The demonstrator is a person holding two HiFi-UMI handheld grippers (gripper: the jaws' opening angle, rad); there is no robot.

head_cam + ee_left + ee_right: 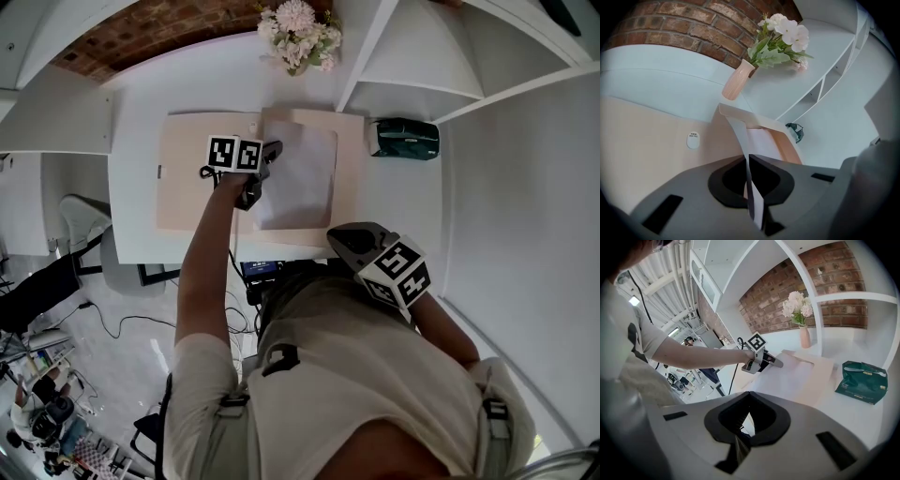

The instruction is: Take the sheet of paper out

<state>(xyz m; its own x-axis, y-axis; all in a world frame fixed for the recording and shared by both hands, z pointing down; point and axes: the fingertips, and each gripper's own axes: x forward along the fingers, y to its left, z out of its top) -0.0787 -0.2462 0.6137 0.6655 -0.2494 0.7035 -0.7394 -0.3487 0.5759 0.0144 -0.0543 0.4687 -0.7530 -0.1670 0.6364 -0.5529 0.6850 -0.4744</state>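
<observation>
A beige folder [187, 178] lies open on the white desk [131, 112]. A white sheet of paper [300, 178] rests on its right half. My left gripper [265, 169] is shut on the sheet's left edge. In the left gripper view the paper [740, 136] rises in a curve from the folder [647, 136] and runs between the closed jaws of the left gripper [749, 157]. My right gripper [339, 236] hangs over the desk's near edge, apart from the folder. Its jaws meet at the tips with nothing in them, as the right gripper view shows [749, 395].
A pink vase of white flowers [298, 33] stands at the back of the desk. A green packet [405, 139] lies right of the folder under white shelving [441, 56]. Cables and a chair are on the floor at the left.
</observation>
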